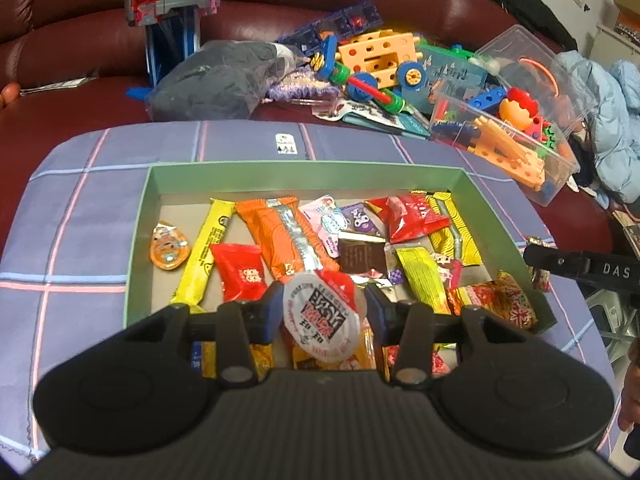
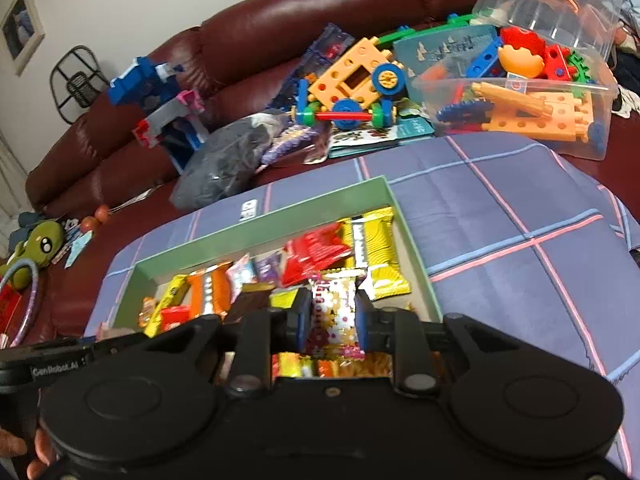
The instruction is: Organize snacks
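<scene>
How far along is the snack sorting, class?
Done: many wrappers already lie in the green box. In hand: the left claw grips a round jelly cup; the right claw grips a pink patterned packet. Left: placing both; one packet lies outside the box.

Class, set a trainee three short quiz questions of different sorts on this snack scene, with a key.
1. True or false: the left gripper is empty.
2. What does the right gripper hold? A) a toy wheel B) a pink-and-gold dotted wrapper C) nothing
3. What colour are the walls of the snack box?

Key: 1. False, its fingers grip a round sealed cup. 2. B. 3. Green.
</scene>
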The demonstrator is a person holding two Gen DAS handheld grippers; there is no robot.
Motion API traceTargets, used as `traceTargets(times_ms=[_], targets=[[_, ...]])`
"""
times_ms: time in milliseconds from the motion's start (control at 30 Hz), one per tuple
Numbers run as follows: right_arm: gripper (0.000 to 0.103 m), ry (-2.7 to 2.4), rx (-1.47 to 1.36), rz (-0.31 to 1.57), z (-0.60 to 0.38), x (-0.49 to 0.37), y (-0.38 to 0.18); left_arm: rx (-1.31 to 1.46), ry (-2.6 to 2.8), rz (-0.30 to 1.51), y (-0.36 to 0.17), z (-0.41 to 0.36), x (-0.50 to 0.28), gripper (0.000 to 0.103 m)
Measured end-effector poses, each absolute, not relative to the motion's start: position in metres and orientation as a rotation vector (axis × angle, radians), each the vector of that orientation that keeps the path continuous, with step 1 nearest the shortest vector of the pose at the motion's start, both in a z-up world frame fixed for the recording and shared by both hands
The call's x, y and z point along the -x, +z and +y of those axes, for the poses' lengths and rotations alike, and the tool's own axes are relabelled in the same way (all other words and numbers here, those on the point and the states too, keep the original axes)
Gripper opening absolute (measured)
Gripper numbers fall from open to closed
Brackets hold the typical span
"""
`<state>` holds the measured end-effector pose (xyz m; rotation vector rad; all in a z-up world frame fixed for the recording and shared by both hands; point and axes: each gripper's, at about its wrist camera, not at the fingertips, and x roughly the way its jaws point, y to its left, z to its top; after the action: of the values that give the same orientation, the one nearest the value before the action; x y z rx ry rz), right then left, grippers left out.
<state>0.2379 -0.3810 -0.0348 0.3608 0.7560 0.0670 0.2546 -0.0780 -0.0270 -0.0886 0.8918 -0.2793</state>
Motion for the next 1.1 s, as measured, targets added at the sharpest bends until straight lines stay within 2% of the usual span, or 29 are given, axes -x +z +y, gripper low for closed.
traceTargets(times_ms=[433,500,533,567,633,700,767,1100], targets=[[0.023,0.039,-0.368,0.778,-0.392,-0.263,-0.053,0.089,-0.26,0.938,-0.044,-0.079,-0.27,0.043],[0.027,0.045,-0.37,0.778,-0.392,-0.265,-0.055,0.089,-0.256,0.933,-0.043,-0.079,-0.27,0.062],[0.036,0.042,-0.373,0.772,-0.392,-0.265,-0.055,0.091,-0.244,0.924,-0.042,-0.079,-0.269,0.084],[0.042,0.04,-0.381,0.767,-0.393,-0.264,-0.055,0.091,-0.226,0.911,-0.04,-0.079,-0.267,0.099],[0.079,0.034,-0.392,0.761,-0.392,-0.262,-0.053,0.092,-0.202,0.887,-0.037,-0.077,-0.264,0.103],[0.097,0.022,-0.406,0.739,-0.393,-0.257,-0.051,0.1,-0.2,0.894,-0.035,-0.076,-0.262,0.103],[0.103,0.012,-0.42,0.719,-0.394,-0.252,-0.047,0.102,-0.192,0.893,-0.033,-0.074,-0.258,0.103],[0.103,0.018,-0.466,0.753,-0.388,-0.22,-0.038,0.106,-0.196,0.911,-0.024,-0.066,-0.217,0.103]])
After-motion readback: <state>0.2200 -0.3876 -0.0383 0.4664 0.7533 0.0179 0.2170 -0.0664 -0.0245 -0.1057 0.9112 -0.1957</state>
